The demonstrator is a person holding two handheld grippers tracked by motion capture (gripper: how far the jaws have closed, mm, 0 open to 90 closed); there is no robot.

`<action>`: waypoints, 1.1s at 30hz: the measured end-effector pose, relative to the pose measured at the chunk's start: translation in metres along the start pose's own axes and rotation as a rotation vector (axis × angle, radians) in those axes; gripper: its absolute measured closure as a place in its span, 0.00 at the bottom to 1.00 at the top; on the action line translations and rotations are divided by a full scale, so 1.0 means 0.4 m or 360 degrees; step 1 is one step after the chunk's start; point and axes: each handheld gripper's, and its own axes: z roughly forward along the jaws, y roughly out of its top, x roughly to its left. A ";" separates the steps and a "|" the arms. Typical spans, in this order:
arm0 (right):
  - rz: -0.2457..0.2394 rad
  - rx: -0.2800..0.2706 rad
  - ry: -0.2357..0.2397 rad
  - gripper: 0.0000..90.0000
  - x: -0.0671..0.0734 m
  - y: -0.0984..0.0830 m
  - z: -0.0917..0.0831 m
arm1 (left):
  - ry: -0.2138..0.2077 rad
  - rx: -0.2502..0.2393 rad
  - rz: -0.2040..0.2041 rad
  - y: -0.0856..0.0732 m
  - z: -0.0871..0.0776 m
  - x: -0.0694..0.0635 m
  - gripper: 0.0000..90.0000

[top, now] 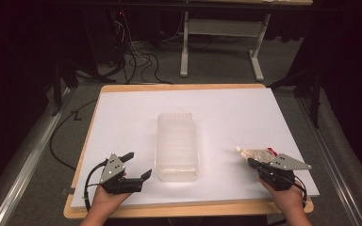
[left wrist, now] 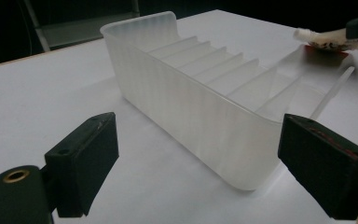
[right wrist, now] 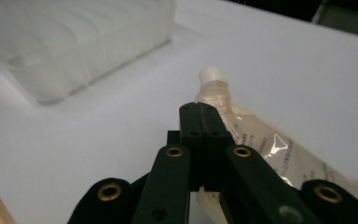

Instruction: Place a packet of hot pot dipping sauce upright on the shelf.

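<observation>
A clear ribbed plastic container [top: 176,146] with several slots lies lengthwise in the middle of the white board [top: 226,108]. My left gripper [top: 140,164] rests open at the front left, its jaws wide apart and aimed at the container's near end [left wrist: 191,107], with nothing between them. At the front right a clear liquid-filled pouch [top: 259,153] with a white cap points toward the container. My right gripper [top: 251,162] is shut, its jaws pressed together on the pouch's edge just behind the neck [right wrist: 270,144]. In the left gripper view the pouch [left wrist: 331,39] lies past the container.
The white board covers a wooden table whose edge [top: 188,208] runs along the front. Beyond the table's far side, cables [top: 141,61] trail over the floor and the white legs of a desk [top: 185,52] stand there. Dark surroundings on both sides.
</observation>
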 end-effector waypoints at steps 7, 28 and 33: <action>0.0009 -0.0176 -0.0012 1.00 -0.002 0.049 -0.040 | 0.0003 0.0009 -0.0006 -0.003 0.002 0.001 0.14; 0.0153 -0.0473 -0.0119 1.00 -0.054 0.086 -0.060 | -0.0005 -0.0005 0.0004 -0.004 0.000 -0.001 0.14; 0.0165 -0.0486 -0.0103 1.00 -0.053 0.073 -0.071 | -0.0003 -0.0002 0.0011 -0.003 0.002 -0.002 0.14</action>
